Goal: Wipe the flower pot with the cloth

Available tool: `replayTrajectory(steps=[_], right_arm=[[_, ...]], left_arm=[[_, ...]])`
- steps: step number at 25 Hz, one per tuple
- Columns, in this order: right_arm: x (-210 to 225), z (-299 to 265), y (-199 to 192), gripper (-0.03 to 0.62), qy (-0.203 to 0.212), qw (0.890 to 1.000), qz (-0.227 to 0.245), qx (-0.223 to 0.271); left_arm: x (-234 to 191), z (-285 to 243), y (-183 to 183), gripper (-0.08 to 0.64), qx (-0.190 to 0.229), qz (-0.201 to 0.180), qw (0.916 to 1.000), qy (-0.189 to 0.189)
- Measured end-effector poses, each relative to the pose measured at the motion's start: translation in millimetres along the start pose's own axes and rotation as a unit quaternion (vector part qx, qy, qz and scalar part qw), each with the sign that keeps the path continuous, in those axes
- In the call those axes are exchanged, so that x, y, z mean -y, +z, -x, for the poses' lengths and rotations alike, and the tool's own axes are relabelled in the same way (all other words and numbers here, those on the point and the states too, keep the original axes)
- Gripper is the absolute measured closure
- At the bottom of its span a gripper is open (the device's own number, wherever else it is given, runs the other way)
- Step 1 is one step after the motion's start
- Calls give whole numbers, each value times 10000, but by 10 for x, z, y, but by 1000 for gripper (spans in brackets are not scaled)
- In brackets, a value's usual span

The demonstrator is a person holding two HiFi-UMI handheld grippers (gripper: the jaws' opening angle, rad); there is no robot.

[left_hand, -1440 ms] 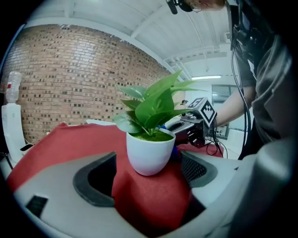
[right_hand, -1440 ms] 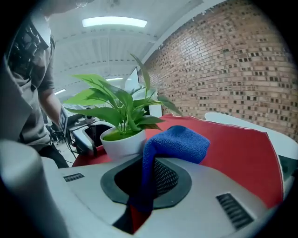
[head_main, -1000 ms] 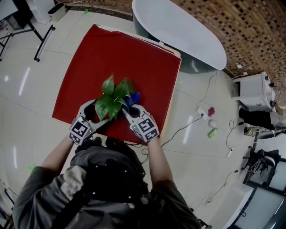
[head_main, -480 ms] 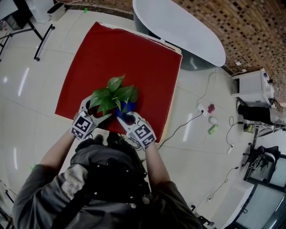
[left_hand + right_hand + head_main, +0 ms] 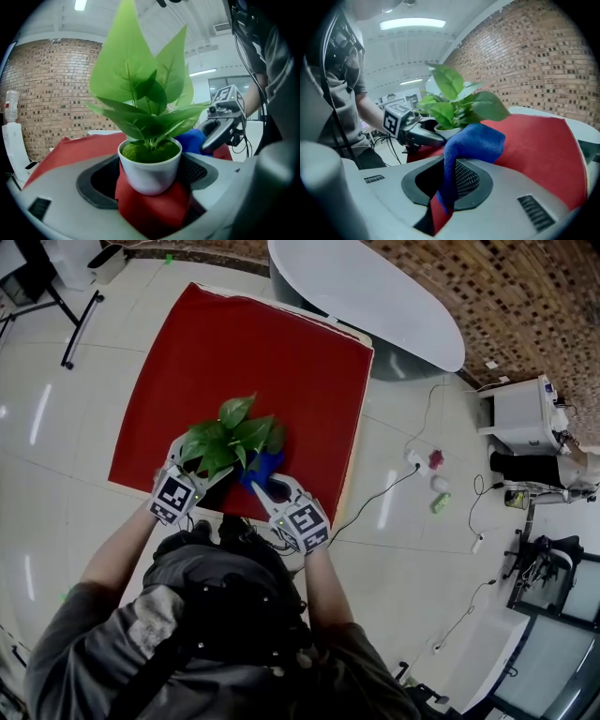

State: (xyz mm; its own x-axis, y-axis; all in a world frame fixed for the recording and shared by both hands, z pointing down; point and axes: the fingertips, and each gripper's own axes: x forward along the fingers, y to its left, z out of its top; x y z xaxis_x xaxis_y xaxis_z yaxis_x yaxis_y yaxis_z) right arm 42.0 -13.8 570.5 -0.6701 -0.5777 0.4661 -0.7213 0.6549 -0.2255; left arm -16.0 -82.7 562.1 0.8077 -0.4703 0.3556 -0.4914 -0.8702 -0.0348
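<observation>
We grip the flower pot [image 5: 150, 171] in our left gripper [image 5: 214, 480], our right gripper [image 5: 262, 482] pinching the cloth [image 5: 476, 140] just right of it.

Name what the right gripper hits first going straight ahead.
Likely the flower pot just ahead, with the blue cloth clamped in the right gripper touching it first; depth is unclear.

A small, smooth white round flower pot [image 5: 150, 172], filled with green moss and broad green leaves, stands upright, clamped between the jaws of the left gripper [image 5: 208, 479]. A bunched blue terry cloth [image 5: 474, 139] is pinched in the right gripper [image 5: 265, 486], just beside the pot.
</observation>
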Motion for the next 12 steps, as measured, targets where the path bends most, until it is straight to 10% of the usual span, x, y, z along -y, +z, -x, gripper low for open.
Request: replayTrajectory(steps=[5, 12], right_arm=[[741, 4, 10, 526, -534, 9983, -66, -217], [860, -563, 282, 528, 385, 9973, 565, -279]], left_arm=[[-43, -47, 3, 115, -19, -87, 9993, -352], [-96, -114, 1, 117, -113, -224, 9973, -686]])
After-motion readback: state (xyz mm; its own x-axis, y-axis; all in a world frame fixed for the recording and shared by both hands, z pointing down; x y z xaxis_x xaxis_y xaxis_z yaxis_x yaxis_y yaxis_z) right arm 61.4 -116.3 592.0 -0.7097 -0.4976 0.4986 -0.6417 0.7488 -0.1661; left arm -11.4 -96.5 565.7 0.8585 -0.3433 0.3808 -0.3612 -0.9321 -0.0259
